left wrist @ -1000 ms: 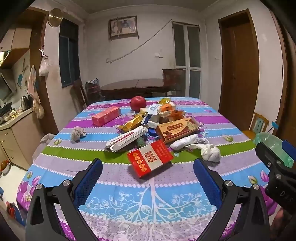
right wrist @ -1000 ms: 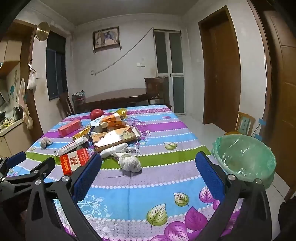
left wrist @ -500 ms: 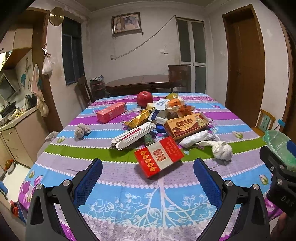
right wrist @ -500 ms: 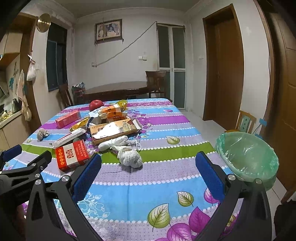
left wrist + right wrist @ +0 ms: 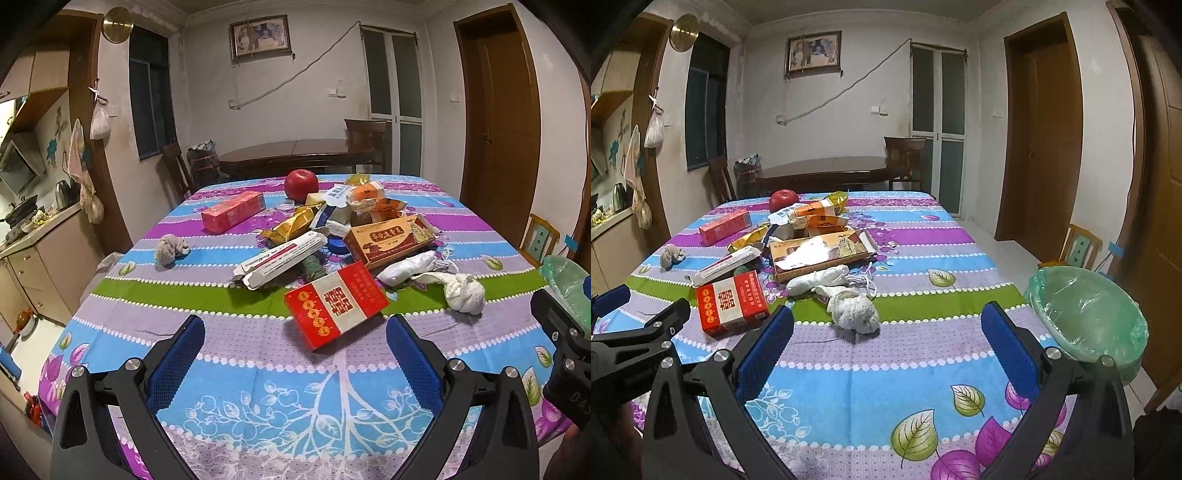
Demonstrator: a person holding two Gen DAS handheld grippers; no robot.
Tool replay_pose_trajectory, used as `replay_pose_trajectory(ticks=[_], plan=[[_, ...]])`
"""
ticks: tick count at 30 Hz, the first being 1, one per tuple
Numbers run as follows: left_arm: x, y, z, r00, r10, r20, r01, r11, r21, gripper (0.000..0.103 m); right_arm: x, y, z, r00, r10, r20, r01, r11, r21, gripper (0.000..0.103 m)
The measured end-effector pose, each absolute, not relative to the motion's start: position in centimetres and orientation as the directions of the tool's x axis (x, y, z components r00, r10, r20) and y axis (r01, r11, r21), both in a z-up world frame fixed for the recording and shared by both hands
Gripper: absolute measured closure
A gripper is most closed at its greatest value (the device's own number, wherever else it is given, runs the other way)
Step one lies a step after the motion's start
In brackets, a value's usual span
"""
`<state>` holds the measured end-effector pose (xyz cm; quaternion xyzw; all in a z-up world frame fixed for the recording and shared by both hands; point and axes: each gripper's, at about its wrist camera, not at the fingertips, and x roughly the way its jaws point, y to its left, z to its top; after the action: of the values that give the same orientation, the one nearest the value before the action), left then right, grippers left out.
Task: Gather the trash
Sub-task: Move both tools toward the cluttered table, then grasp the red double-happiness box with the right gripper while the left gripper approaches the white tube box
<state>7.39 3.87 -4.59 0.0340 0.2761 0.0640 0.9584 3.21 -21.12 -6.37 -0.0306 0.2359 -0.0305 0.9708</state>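
A pile of trash lies on the floral tablecloth (image 5: 295, 387): a red and white box (image 5: 336, 304) nearest, a white carton (image 5: 282, 260), an orange box (image 5: 391, 240), a pink box (image 5: 233, 211), white crumpled tissue (image 5: 461, 291), a grey wad (image 5: 170, 249) and wrappers. My left gripper (image 5: 295, 354) is open and empty, just short of the red box. My right gripper (image 5: 886, 347) is open and empty, near the white tissue (image 5: 853, 308). The bin with a green bag (image 5: 1087, 317) stands at the table's right edge.
A red apple (image 5: 301, 184) sits at the far end of the pile. A dark wooden table (image 5: 295, 151) and chairs stand behind. A kitchen counter (image 5: 33, 236) is on the left. Brown doors (image 5: 1041, 140) are on the right.
Both grippers have moved forward toward the pile and tilted up a little. The red box and the tissue appear closer. Both stay open.
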Motion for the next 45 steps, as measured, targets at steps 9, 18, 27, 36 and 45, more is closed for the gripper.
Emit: replay_pose_trajectory(ticks=[9,18,27,36,45], plan=[[8.2,6.9,-4.8,0.818,0.223,-0.531,-0.192,0.975,0.112,0.005,3.8,-20.9,-6.7,0.881,-0.078,-0.466,0.04,0.995,-0.091,0.005],[8.5,9.8,-5.1,0.796,0.26,-0.547,-0.244,0.964,0.103,0.005,4.4,-19.0,-7.4,0.87,-0.04,-0.492,-0.025,0.992,-0.126,0.005],[8.7,10.6,-5.6,0.773,0.28,-0.569,-0.257,0.959,0.122,0.005,5.5,-16.7,-8.1,0.844,0.006,-0.537,-0.12,0.977,-0.177,0.005],[8.7,12.2,-6.0,0.755,0.307,-0.579,-0.288,0.949,0.126,0.005,6.6,-14.0,-8.4,0.822,0.056,-0.567,-0.208,0.956,-0.207,0.005],[8.6,13.7,-6.5,0.738,0.323,-0.593,-0.318,0.941,0.118,0.005,7.8,-11.8,-8.9,0.786,0.104,-0.609,-0.278,0.94,-0.198,0.005]])
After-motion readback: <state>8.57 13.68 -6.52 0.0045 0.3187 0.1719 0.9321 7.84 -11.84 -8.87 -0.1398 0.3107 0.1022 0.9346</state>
